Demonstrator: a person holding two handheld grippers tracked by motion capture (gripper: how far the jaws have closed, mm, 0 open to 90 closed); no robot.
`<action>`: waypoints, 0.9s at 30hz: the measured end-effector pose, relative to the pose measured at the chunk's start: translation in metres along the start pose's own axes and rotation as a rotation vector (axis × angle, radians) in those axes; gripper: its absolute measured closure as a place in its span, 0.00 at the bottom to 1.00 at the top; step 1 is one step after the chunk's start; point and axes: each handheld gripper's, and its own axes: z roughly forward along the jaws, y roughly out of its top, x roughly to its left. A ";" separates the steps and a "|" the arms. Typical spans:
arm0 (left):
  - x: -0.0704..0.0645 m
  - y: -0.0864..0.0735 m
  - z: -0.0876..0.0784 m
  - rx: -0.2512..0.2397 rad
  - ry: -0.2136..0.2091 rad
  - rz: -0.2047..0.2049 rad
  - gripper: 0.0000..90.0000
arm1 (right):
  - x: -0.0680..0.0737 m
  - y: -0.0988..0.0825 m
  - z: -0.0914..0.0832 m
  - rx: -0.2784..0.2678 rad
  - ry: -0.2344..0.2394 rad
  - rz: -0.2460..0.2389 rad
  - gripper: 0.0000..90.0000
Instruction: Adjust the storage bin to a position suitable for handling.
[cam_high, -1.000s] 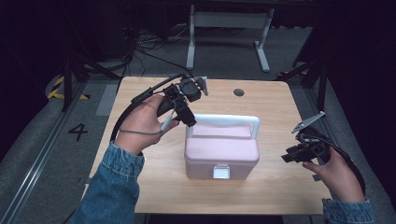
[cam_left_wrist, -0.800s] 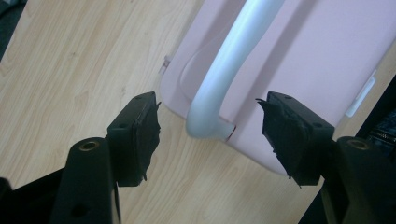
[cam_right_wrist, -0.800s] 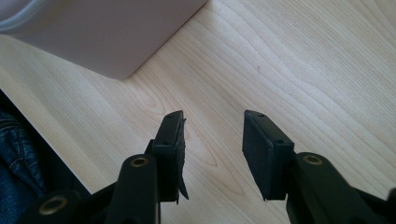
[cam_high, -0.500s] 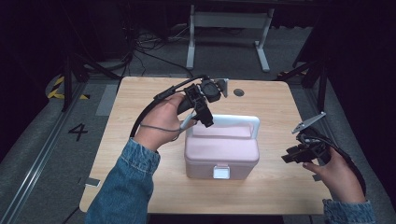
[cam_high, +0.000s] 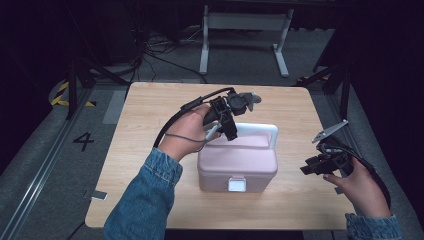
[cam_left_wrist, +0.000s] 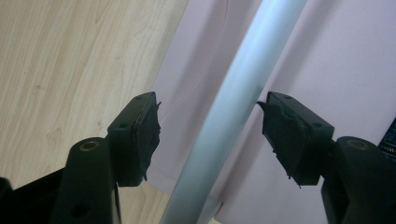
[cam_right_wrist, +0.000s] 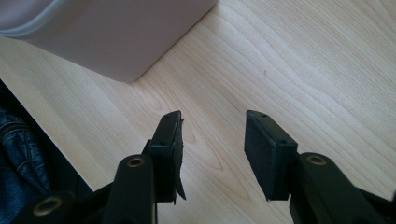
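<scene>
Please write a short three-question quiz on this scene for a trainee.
1. True or false: the left hand-held gripper has its pads pressed on the white handle of the pink box.
2. Which thing lies between the left hand-held gripper's jaws: A the latch, B the white handle, C a cable?
3. What is under the right hand-held gripper?

Key
1. False: the handle runs between the open jaws with a gap at each side.
2. B.
3. Bare wooden table, with nothing between its open jaws; a corner of the pink box lies beyond them.
</scene>
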 end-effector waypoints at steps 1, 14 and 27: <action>-0.001 0.001 0.001 0.007 0.001 0.006 0.42 | 0.000 0.000 0.000 0.000 0.000 -0.001 0.63; -0.008 0.005 0.002 -0.004 0.004 0.074 0.73 | -0.001 0.000 0.001 -0.001 0.001 -0.003 0.63; -0.011 0.009 -0.021 -0.012 0.039 0.087 0.78 | -0.001 0.000 0.001 -0.004 0.005 -0.002 0.62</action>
